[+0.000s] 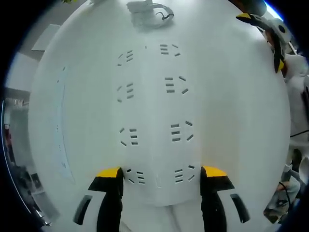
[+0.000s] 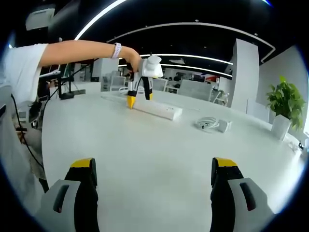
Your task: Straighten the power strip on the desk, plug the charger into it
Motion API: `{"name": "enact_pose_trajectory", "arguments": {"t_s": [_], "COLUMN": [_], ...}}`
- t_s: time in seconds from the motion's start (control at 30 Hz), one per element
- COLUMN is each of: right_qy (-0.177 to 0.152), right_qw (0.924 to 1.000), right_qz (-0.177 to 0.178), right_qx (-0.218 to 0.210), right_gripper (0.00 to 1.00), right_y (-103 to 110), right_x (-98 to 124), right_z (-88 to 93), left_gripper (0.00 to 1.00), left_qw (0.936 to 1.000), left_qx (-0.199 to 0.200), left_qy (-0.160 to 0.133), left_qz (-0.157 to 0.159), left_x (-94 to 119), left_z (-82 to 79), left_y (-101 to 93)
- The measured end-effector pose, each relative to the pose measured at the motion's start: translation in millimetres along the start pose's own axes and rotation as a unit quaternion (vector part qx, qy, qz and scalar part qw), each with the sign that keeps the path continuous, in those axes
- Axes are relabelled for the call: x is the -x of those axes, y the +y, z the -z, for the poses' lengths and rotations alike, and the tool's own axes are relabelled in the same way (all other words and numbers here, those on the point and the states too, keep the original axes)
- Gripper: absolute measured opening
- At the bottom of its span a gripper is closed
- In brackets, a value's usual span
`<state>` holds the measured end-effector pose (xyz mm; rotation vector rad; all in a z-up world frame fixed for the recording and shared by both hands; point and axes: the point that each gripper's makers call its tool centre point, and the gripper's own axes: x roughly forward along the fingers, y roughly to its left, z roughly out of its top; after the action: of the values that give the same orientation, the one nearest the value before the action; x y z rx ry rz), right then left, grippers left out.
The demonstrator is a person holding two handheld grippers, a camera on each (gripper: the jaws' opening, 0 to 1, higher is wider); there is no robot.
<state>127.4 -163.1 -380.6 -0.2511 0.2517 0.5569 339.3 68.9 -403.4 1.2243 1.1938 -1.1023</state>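
Note:
A white power strip point(image 1: 154, 111) with two rows of sockets lies on the white desk point(image 1: 241, 121) and runs straight away from the camera. My left gripper point(image 1: 161, 176) has its yellow-tipped jaws against both long sides of the strip's near end, shut on it. The white charger point(image 1: 143, 10) with its coiled cable lies just beyond the strip's far end. In the right gripper view, a hand holds the left gripper point(image 2: 139, 100) down on the power strip point(image 2: 161, 110), and the charger point(image 2: 221, 125) with its cable lies to the right. My right gripper point(image 2: 152, 176) hangs open over bare desk, holding nothing.
A potted plant point(image 2: 285, 104) stands at the far right of the desk point(image 2: 145, 145). The person's arm and white sleeve point(image 2: 24, 67) reach in from the left. Office desks and monitors stand behind. The right gripper point(image 1: 273, 36) shows at the upper right of the left gripper view.

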Motion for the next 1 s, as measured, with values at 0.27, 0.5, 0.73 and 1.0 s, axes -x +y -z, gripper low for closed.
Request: {"name": "enact_pose_trajectory", "arguments": {"t_s": [0.27,0.5,0.73,1.0], "right_qy": [-0.001,0.0,-0.003,-0.004], "right_qw": [1.0,1.0,1.0,1.0], "right_qz": [0.005,0.007,0.004,0.005], "right_qx": [-0.002,-0.003,-0.003,-0.003], "right_gripper": [0.98,0.98,0.98,0.98], "right_y": [-3.3,-5.2,-3.0,-3.4], "right_x": [1.6,1.3,-0.3,2.0], "right_z": [0.6,0.6,-1.7,-1.4], "left_gripper": [0.68,0.81,0.98,0.99], "left_qw": [0.9999,0.999,0.9983,0.9978], "left_qx": [0.011,0.028,0.03,0.035], "left_qy": [-0.003,-0.025,-0.034,-0.042], "left_qz": [-0.005,-0.025,-0.035,-0.037], "left_x": [0.7,7.4,11.2,13.0], "left_z": [1.0,-2.9,-8.0,-13.6], "left_y": [0.3,4.1,0.9,-1.5]}}
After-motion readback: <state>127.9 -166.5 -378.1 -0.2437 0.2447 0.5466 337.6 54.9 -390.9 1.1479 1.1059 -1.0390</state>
